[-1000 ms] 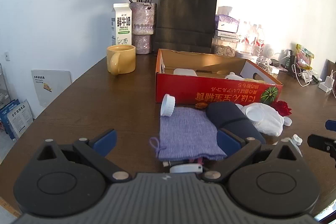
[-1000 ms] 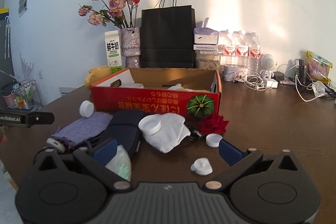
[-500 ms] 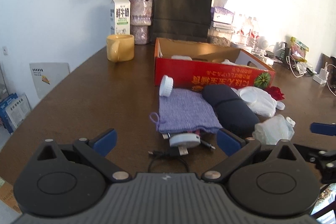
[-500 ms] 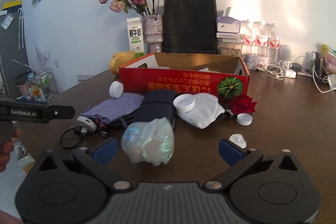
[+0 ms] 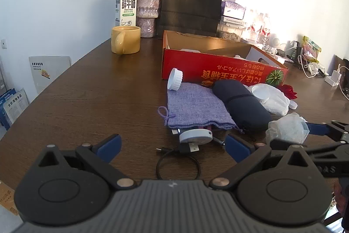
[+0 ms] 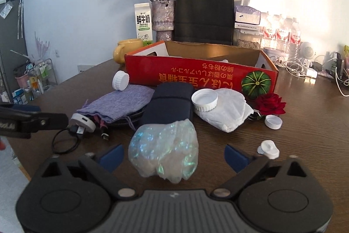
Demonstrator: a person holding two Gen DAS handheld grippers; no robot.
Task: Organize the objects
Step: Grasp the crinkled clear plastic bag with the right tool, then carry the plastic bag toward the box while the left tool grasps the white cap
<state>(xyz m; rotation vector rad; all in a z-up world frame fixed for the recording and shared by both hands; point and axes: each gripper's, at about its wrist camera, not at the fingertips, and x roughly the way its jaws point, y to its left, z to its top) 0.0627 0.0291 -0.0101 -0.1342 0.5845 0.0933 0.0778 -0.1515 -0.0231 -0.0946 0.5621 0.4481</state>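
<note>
Right gripper: fingers spread wide; the jaws have just been closing. A crumpled clear plastic bag is seen between them, with a gap showing on both sides.
Plastic bag, contact: apart from both pads, as far as the warped view allows; whether it lies on the tabletop or is lifted cannot be told.
Left gripper: fingers spread, nothing between them but bare tabletop and a coiled black cable.
Cable: plugged into a round white charger lying at the open mouth of a purple cloth pouch.
Pouch: flat on the tabletop, a white jar lid propped on edge at its far corner.
Dark case: just beside the pouch, touching it.
White cloth: beside the case, a second white lid resting on it.
Red rose: next to the cloth, against the box front.
Small caps: one near the rose, one by the right finger.
Red cardboard box: open-topped, behind the clutter.
Back row: yellow mug, milk carton, vase of dried roses, black paper bag.
</note>
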